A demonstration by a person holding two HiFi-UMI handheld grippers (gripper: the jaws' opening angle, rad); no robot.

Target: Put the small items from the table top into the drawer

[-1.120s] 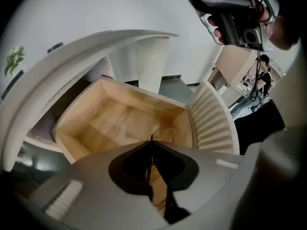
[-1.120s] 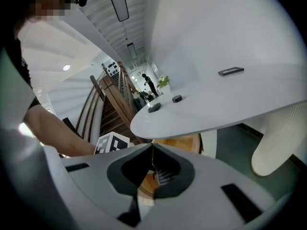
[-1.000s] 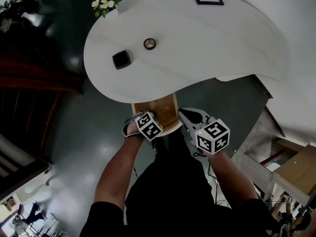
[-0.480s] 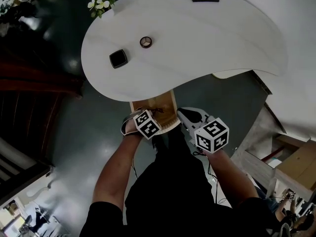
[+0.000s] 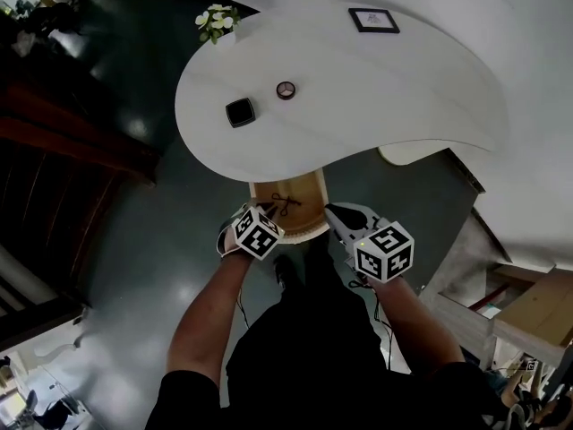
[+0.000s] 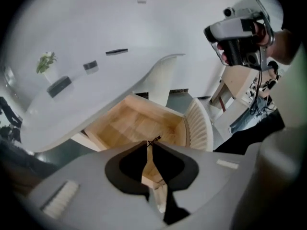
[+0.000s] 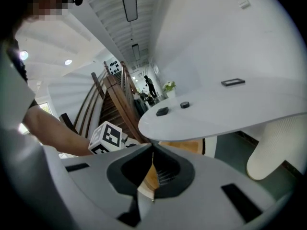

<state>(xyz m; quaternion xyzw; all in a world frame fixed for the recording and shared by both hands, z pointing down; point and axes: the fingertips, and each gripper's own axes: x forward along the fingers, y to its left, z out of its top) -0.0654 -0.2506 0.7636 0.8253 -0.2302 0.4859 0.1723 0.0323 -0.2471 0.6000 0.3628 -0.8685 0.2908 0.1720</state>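
On the white curved table [image 5: 376, 88] lie a black square item [image 5: 240, 112] and a small round item [image 5: 286, 90]. Under the table's near edge the wooden drawer [image 5: 309, 186] stands pulled out, with small black scissors [image 5: 283, 205] lying on its floor. My left gripper [image 5: 249, 215] is at the drawer's left front corner with its jaws shut and nothing held. In the left gripper view the scissors [image 6: 154, 141] show just past the tips [image 6: 149, 145]. My right gripper [image 5: 331, 210] is shut and empty beside the drawer's right front.
A framed picture [image 5: 373, 20] and a small potted plant [image 5: 218, 21] stand at the table's far side. The floor is dark, with a wooden staircase [image 7: 112, 104] to the left. The drawer has a ribbed white front [image 6: 199, 126]. Cardboard boxes [image 5: 537, 312] sit at the right.
My left gripper has drawn back to the left from over the drawer, and the scissors now show lying in the drawer. The right gripper has hardly moved.
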